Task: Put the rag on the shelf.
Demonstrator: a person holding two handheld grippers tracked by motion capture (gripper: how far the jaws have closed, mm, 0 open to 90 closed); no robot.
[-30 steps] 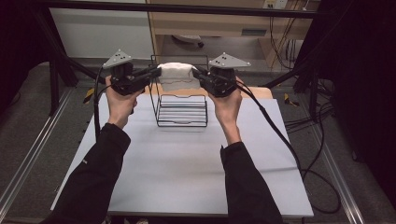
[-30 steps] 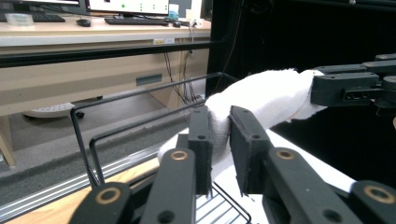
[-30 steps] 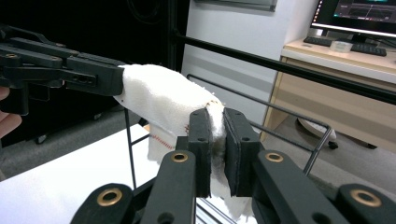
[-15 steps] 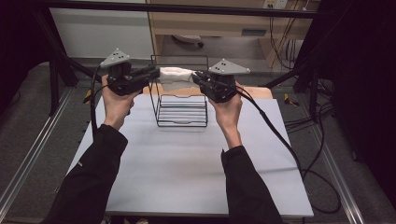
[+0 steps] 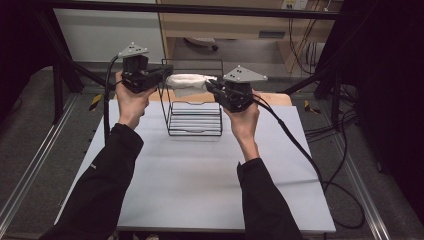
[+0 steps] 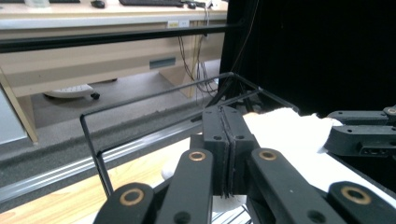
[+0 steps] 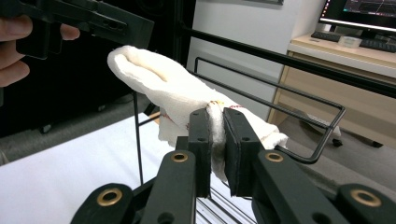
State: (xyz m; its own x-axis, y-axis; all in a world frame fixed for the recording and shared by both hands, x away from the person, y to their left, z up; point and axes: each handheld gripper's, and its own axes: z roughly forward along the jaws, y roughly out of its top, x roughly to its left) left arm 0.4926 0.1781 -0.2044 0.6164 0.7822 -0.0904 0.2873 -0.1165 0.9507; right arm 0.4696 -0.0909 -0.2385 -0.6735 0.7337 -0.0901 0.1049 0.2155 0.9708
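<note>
Left gripper (image 5: 167,71): jaws pretty much fully closed, pads pressed flat together in its own view (image 6: 225,150). They've just been closing. The cloth's end sits right at them, but whether any of it is pinched between the pads, can't tell. Its tip is at the cloth's left end in the high view.

Right gripper (image 5: 211,86): nearly closed, clamped on a bunched bit of the white cloth. Its own view (image 7: 216,140) shows the fabric squeezed between the two pads.

Cloth (image 5: 186,81): white, folded over, stretched between the two grippers up at the top bar of the rack, above the table. From the right gripper view (image 7: 159,81) it runs away toward the other gripper, sagging a little at the near end.

Rack (image 5: 195,120): black wire thing, upright, standing on the white table top toward the far edge, right between the two hands.

Table (image 5: 200,185): white sheet on top, wood edge showing at the back.

Hands: left hand (image 5: 131,97) and right hand (image 5: 242,120) both held up off the table, one on each side of the rack.
</note>
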